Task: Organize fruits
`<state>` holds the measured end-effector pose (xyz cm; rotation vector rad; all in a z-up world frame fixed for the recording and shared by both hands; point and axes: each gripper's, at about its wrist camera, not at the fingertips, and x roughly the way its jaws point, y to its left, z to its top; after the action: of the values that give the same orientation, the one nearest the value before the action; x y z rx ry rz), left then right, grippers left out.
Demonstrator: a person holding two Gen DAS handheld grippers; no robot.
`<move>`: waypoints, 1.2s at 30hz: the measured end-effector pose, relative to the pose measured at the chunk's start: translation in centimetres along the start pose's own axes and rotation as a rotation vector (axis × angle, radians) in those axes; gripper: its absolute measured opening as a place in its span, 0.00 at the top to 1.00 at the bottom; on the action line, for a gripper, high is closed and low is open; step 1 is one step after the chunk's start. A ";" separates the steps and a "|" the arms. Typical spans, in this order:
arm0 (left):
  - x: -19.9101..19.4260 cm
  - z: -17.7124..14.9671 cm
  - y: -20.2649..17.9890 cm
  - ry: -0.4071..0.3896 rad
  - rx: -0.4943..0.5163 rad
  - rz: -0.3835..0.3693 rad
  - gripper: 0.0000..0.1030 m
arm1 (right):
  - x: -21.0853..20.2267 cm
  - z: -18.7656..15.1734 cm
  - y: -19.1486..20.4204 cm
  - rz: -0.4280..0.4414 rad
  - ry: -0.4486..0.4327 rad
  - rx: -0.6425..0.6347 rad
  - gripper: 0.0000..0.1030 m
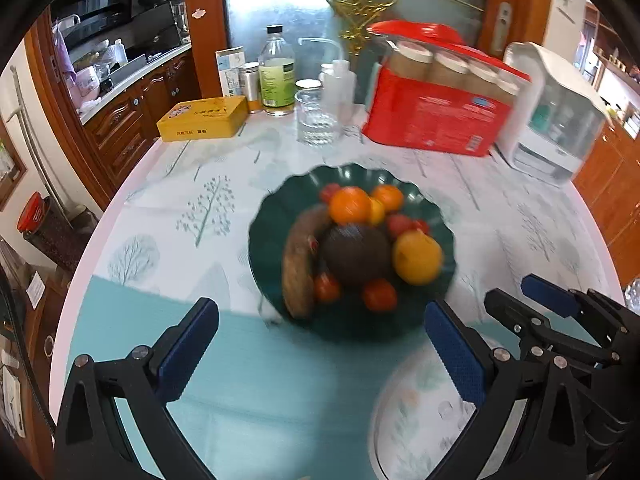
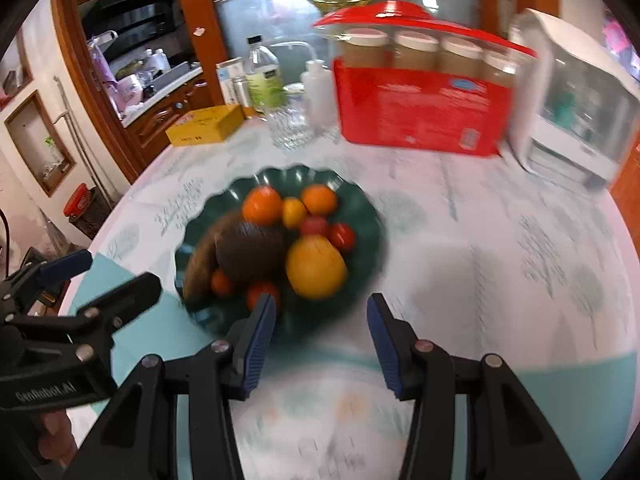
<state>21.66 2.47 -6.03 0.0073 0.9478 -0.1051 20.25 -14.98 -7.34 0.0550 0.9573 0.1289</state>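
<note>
A dark green scalloped plate (image 1: 276, 208) (image 2: 360, 208) sits mid-table, piled with fruit: two oranges (image 1: 350, 205) (image 2: 262, 205), a large yellow fruit (image 1: 417, 257) (image 2: 316, 266), a dark brown round fruit (image 1: 356, 254) (image 2: 250, 254), a long brown fruit (image 1: 298, 268) (image 2: 200, 268) and several small red ones (image 1: 379, 295) (image 2: 341, 236). My left gripper (image 1: 320, 344) is open and empty, just short of the plate's near rim. My right gripper (image 2: 322, 334) is open and empty at the plate's near right rim; it also shows in the left wrist view (image 1: 532, 300). Both views are motion-blurred.
At the table's far side stand a yellow tin (image 1: 202, 118), a glass tumbler (image 1: 318, 116), bottles (image 1: 277, 72), a red box of jars (image 1: 440, 92) and a white appliance (image 1: 556, 112). A teal mat (image 1: 248, 380) and a patterned round dish (image 1: 420, 412) lie near me.
</note>
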 end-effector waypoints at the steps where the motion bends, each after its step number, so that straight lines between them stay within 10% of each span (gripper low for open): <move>1: -0.8 -0.7 -0.4 0.002 0.000 -0.001 0.01 | -1.0 -0.9 -0.4 -0.015 0.008 0.011 0.53; 15: -10.8 -7.4 -4.8 0.009 -0.011 -0.046 0.01 | -11.5 -7.7 -2.6 -0.099 -0.002 0.101 0.53; 36: -13.1 -9.2 -6.8 0.006 -0.001 0.007 0.01 | -14.8 -9.7 -2.6 -0.145 -0.031 0.084 0.50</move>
<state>5.98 -2.72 -0.53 0.0105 0.9534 -0.0979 4.08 -19.67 -1.17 0.0646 0.9328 -0.0463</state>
